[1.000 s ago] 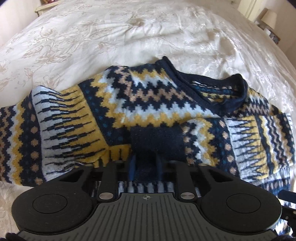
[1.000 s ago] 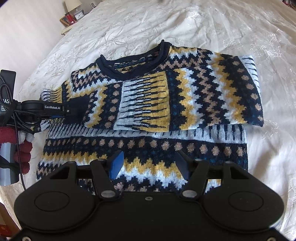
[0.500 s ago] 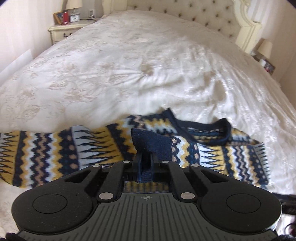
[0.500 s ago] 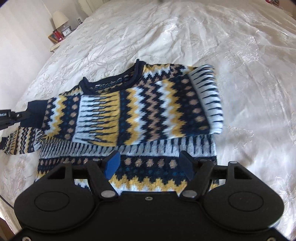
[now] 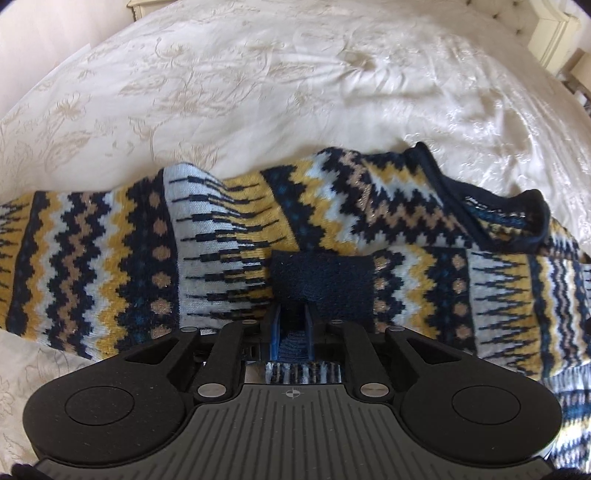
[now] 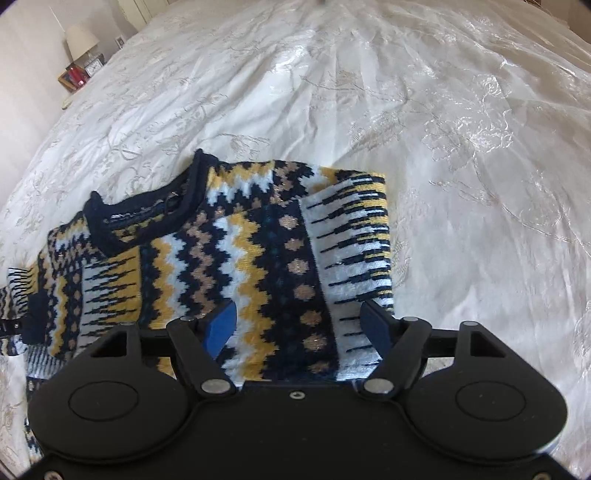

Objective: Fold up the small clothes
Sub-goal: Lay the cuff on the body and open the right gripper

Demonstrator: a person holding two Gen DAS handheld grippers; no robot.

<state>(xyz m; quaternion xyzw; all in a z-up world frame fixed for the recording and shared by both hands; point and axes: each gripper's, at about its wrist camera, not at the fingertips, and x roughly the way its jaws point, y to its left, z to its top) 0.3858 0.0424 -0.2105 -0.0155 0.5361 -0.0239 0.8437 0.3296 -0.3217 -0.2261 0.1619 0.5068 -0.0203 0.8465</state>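
A small knitted sweater [image 5: 332,229] in navy, yellow, white and tan zigzags lies on the bed, with its navy collar [image 5: 491,210] at the right. My left gripper [image 5: 291,328] is shut on the navy cuff [image 5: 321,284] of one sleeve, which lies across the chest. In the right wrist view the sweater [image 6: 236,266] fills the lower middle, its collar [image 6: 147,210] to the left. My right gripper [image 6: 301,325] is open and empty, low over the folded right part of the sweater. The held cuff also shows at that view's left edge [image 6: 37,321].
A cream embroidered bedspread [image 5: 258,92] covers the bed on all sides. A nightstand with a lamp [image 6: 79,38] and red items stands at the far left in the right wrist view. A cream bed frame post [image 5: 550,33] shows top right in the left wrist view.
My left gripper has carried the cuff in over the chest and come down close to the sweater. My right gripper has moved forward and right over the folded side, still open.
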